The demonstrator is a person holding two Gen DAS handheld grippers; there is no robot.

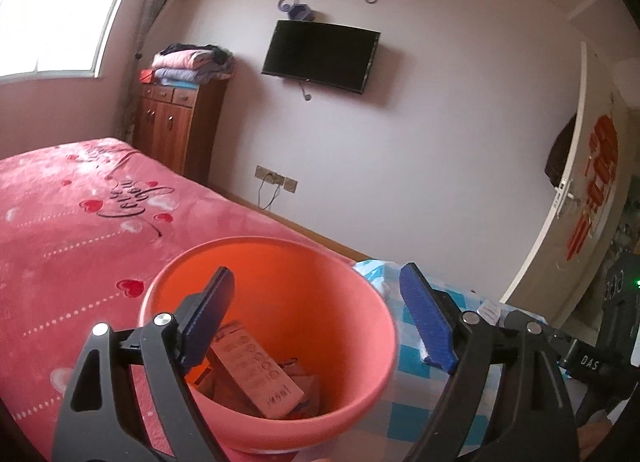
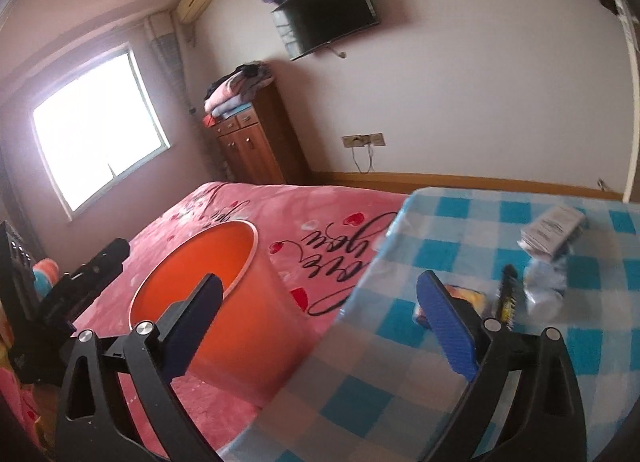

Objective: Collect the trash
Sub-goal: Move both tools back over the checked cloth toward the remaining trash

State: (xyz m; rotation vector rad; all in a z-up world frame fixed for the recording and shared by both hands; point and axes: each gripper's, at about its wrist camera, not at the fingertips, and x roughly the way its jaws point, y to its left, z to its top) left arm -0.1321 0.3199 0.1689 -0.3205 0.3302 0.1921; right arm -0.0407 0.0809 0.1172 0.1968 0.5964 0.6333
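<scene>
A bedroom with a wall-mounted television and a pink bedspread scripted "Love you" holds an orange bucket standing on the bed against the checked bench, probably so trash can be dropped straight in. In the lower centre of the left view, the left tool hangs released above the bucket, where a printed carton, its print unreadable, already lies. The right tool, also released and empty, faces the bench's right side, where a leaflet packet, a crumpled clear wrapper, a dark comb-like item and an orange-yellow scrap await collecting.
</scene>
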